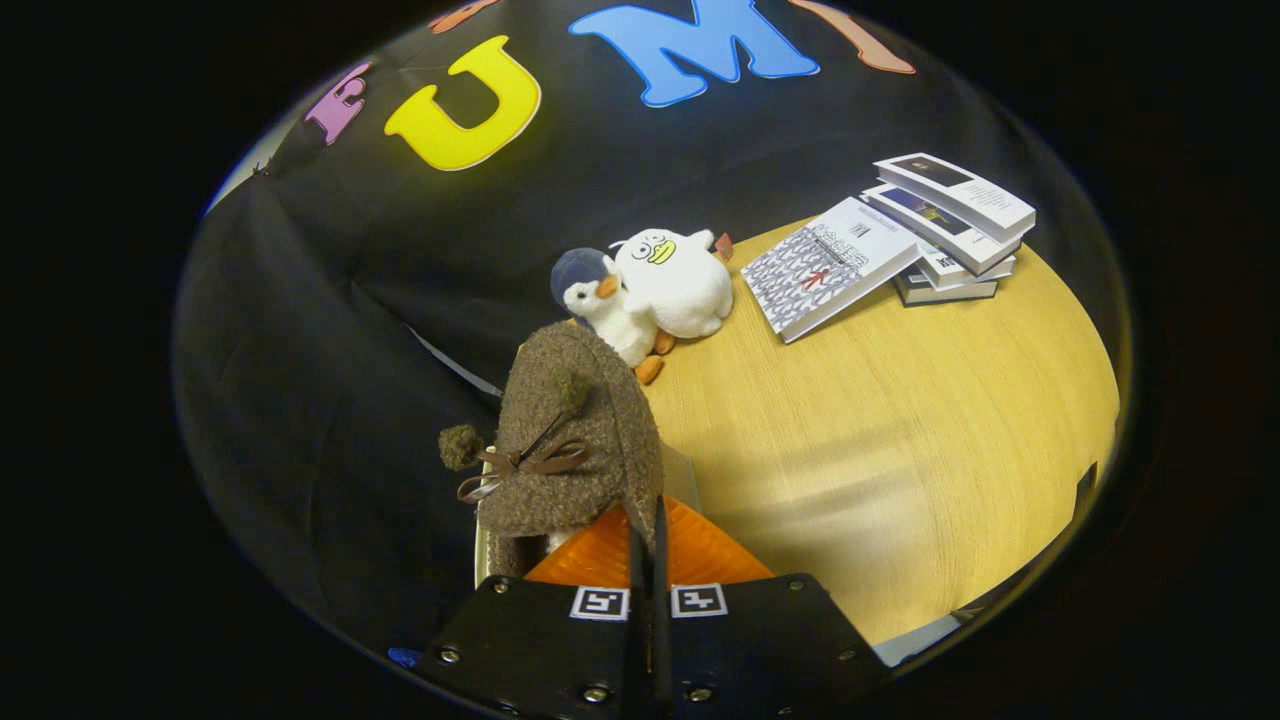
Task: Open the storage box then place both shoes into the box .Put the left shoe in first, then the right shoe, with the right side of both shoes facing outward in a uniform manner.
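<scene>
A brown fuzzy shoe point(575, 440) with a thin brown bow and two pompoms hangs in the air just ahead of my fingers, its toe pointing up and away toward the booth wall. My gripper point(648, 520) is shut on the shoe's rim at its right rear side, and the two fingers stand almost together with only a thin dark strip between them. A pale edge point(684, 480) peeks out beside and below the shoe; I cannot tell whether it belongs to the storage box. The shoe hovers over the left end of the wooden table point(900, 440).
Beyond the shoe, two plush toys lean together by the wall: a small penguin point(598, 298) and a white duck point(675, 282). Farther right, a patterned book point(828, 268) leans on a short stack of books point(950, 230).
</scene>
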